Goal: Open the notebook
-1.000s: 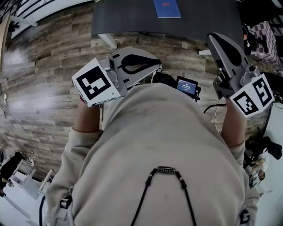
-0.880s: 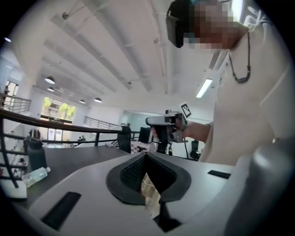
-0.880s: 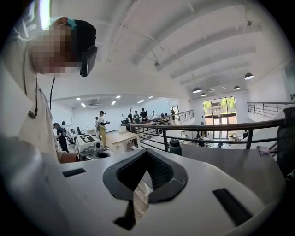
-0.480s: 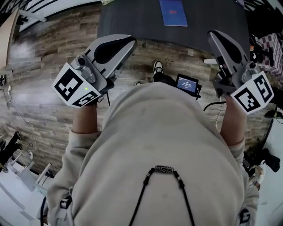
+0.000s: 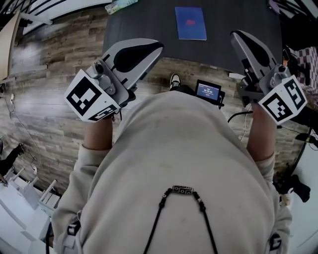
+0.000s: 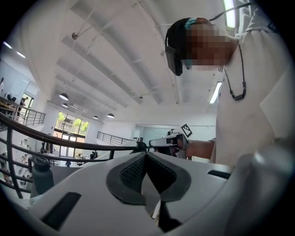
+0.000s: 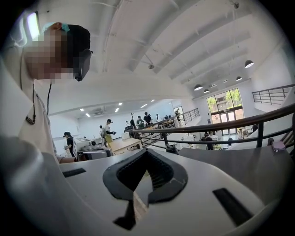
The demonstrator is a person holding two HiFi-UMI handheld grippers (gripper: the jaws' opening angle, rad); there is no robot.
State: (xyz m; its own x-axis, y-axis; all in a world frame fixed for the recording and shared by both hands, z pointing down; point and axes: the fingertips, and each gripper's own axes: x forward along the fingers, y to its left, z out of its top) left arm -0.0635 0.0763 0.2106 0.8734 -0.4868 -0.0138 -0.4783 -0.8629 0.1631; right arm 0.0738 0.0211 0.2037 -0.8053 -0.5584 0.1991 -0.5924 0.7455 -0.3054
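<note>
A blue notebook (image 5: 190, 23) lies closed and flat on the dark table (image 5: 144, 25), ahead of me at the top of the head view. My left gripper (image 5: 157, 46) hovers over the table's near edge, left of the notebook and short of it, jaws shut and empty. My right gripper (image 5: 236, 35) is held to the right of the notebook, also over the near edge, shut with nothing in it. In the left gripper view the closed jaws (image 6: 146, 155) point level towards the other hand. The right gripper view shows its jaws (image 7: 146, 151) closed, with the table top (image 7: 239, 161) beyond them.
A light bottle (image 5: 119, 6) lies near the table's far left corner. A small device with a lit screen (image 5: 208, 92) hangs at my waist. Wood-plank floor (image 5: 54, 74) spreads to the left. Cables and dark gear (image 5: 298, 183) lie on the floor at the right.
The left gripper has swung from pointing sideways in front of my chest to pointing at the table. The right gripper has edged forward. Table and notebook now sit lower in the view.
</note>
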